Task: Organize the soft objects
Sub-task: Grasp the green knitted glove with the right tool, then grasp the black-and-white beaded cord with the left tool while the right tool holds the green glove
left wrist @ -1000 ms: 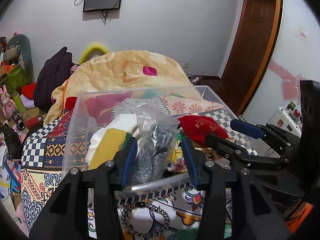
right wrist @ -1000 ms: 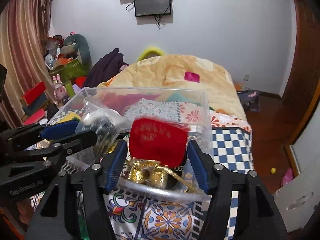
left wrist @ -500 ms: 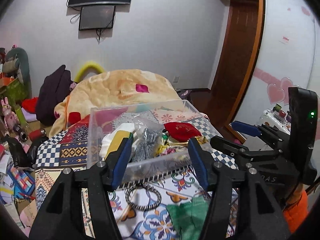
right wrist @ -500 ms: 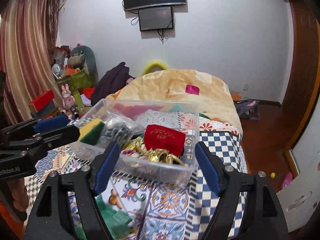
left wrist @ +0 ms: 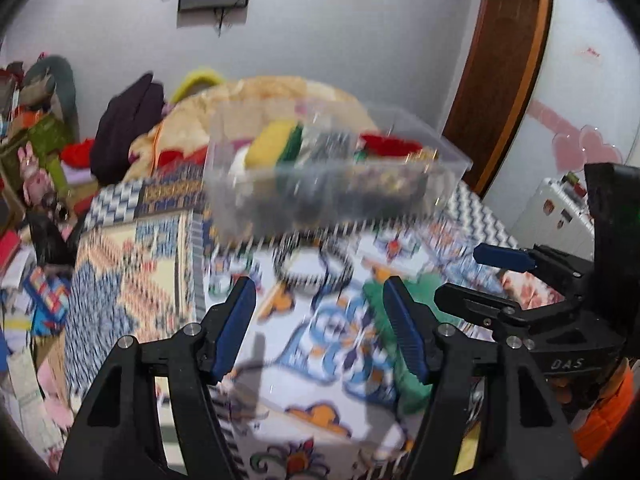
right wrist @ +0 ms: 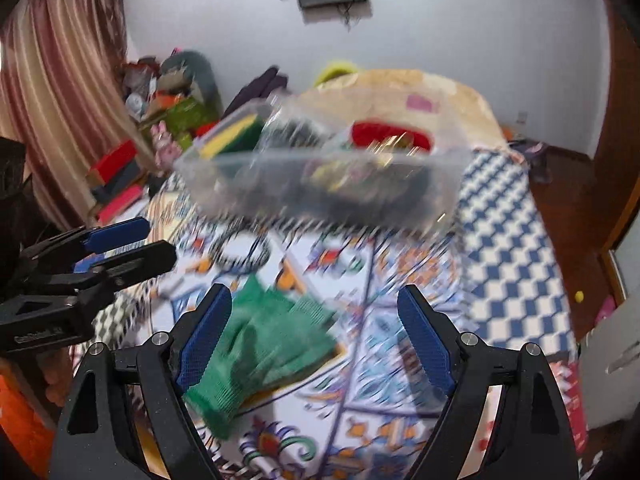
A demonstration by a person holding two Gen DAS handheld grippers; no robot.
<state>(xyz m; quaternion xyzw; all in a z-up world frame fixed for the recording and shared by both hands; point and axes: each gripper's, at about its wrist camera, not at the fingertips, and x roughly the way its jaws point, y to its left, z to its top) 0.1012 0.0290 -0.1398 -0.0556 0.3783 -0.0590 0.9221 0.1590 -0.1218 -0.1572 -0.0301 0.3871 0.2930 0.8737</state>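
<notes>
A clear plastic bin [left wrist: 332, 196] [right wrist: 320, 188] stands on the patterned cloth and holds a yellow-green sponge [left wrist: 280, 144] [right wrist: 232, 136], a red pouch [left wrist: 390, 146] [right wrist: 390, 136], gold items and a grey bagged item. A green glove [right wrist: 260, 344] [left wrist: 400, 352] lies flat on the cloth in front of the bin. My left gripper [left wrist: 320, 328] is open and empty, above the cloth. My right gripper [right wrist: 312, 336] is open and empty, over the glove. Both views are motion-blurred.
A dark beaded bracelet [left wrist: 308, 264] [right wrist: 240, 252] lies between the bin and the glove. A beige blanket heap [right wrist: 400, 92] lies behind the bin. Cluttered toys and boxes [left wrist: 36, 160] stand at the left. A wooden door [left wrist: 500, 60] is at the right.
Both grippers have pulled back and away from the bin, and both jaws stand wider open. The glove and bracelet have come into full view in front of the bin.
</notes>
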